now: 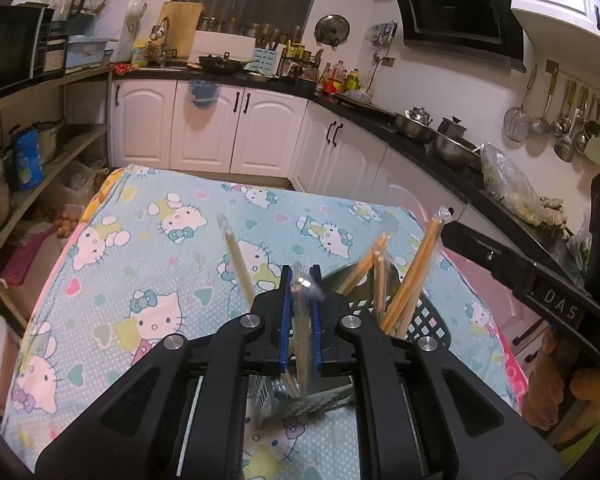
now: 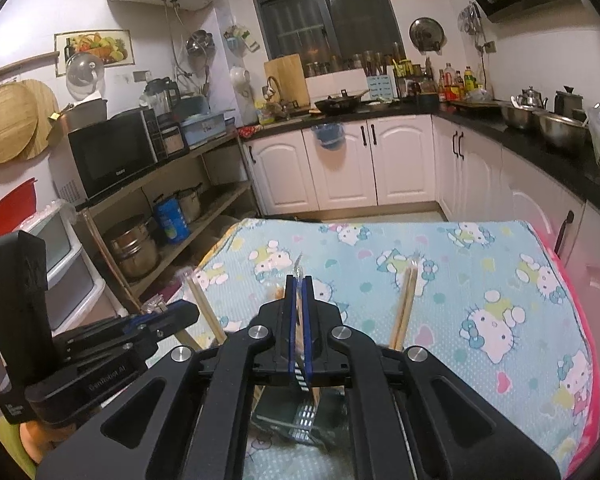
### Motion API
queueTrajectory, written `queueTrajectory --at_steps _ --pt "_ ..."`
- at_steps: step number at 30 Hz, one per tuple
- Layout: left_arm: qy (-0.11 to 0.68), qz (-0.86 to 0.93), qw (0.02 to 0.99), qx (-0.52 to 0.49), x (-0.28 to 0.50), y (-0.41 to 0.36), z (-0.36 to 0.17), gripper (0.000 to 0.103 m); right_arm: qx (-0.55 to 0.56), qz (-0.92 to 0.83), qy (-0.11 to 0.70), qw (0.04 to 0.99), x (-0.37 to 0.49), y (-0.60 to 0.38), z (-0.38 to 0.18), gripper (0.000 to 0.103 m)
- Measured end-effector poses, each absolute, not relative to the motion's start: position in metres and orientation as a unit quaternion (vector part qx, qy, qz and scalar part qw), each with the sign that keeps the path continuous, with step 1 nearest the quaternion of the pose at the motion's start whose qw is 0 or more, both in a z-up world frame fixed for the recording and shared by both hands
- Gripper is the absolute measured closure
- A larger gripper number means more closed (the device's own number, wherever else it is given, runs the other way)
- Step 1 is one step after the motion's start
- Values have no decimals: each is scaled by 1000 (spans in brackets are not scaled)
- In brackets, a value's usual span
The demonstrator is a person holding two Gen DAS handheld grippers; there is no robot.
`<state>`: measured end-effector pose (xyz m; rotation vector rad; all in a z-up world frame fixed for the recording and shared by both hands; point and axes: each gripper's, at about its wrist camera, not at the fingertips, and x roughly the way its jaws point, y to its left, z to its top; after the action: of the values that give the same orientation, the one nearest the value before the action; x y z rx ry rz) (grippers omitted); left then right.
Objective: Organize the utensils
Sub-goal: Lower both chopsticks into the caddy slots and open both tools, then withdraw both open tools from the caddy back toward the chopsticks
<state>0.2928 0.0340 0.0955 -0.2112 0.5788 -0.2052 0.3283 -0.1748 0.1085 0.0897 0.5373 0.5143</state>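
Black linkage hid most of the perforated holder (image 1: pixel 428 320) at four o'clock of the left claw (image 1: pixel 302 280), whose blue pads were closed on a blurred plastic-wrapped chopstick pair (image 1: pixel 300 320); more wrapped wooden chopsticks (image 1: pixel 410 276) stood tilted in the holder. The right claw (image 2: pixel 299 284) was nearly shut on a thin wrapped utensil (image 2: pixel 305 412) too blurred to identify. Both hung over a desk under a pale-blue cat-print cloth (image 1: pixel 148 248), with white kitchen cabinets (image 2: pixel 340 160) at twelve o'clock.
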Motion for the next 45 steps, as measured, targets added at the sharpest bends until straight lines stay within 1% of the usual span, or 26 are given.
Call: queueTrajectory --at_steps 2,4,6,8,10,12,14,18,19,21,24,26,28,30,33,35,45 --pt "287 -101 947 -103 292 34 95 92 41 250 266 930 327 -177 107 85" --pt "286 -99 947 -103 290 33 96 88 37 249 263 931 325 -178 108 85" --pt "286 -99 948 -103 290 33 97 87 34 248 261 932 323 -180 108 85" --pt "285 -98 948 -104 288 35 99 82 33 249 260 932 321 -181 108 80" --pt "284 -96 948 -106 286 35 101 73 33 248 260 933 320 -182 109 77" --pt "284 -94 948 -107 284 36 102 71 34 248 258 933 317 -183 110 75" --pt "285 -92 948 -110 282 38 102 65 34 247 258 933 315 -185 110 71" --pt "287 -89 947 -114 277 41 102 51 32 243 255 935 313 -187 111 67" --pt "288 -88 947 -115 276 41 101 47 33 243 255 936 311 -189 111 64" --pt "289 -88 946 -117 273 42 101 45 33 240 253 937 307 -191 111 61" --pt "289 -88 946 -118 270 43 101 40 30 237 252 938 303 -195 111 59" --pt "289 -87 946 -118 270 43 101 36 28 235 252 938 300 -197 110 55" --pt "287 -88 947 -119 267 44 102 28 27 232 250 940 296 -200 110 53" --pt "285 -88 947 -118 262 44 102 25 28 230 248 941 293 -202 109 51" --pt "282 -90 947 -122 256 44 103 18 29 229 248 941 288 -204 109 49" --pt "282 -90 947 -125 252 45 103 16 27 228 248 941 285 -205 108 49" --pt "281 -89 947 -129 234 46 105 15 18 232 256 938 265 -208 101 49"
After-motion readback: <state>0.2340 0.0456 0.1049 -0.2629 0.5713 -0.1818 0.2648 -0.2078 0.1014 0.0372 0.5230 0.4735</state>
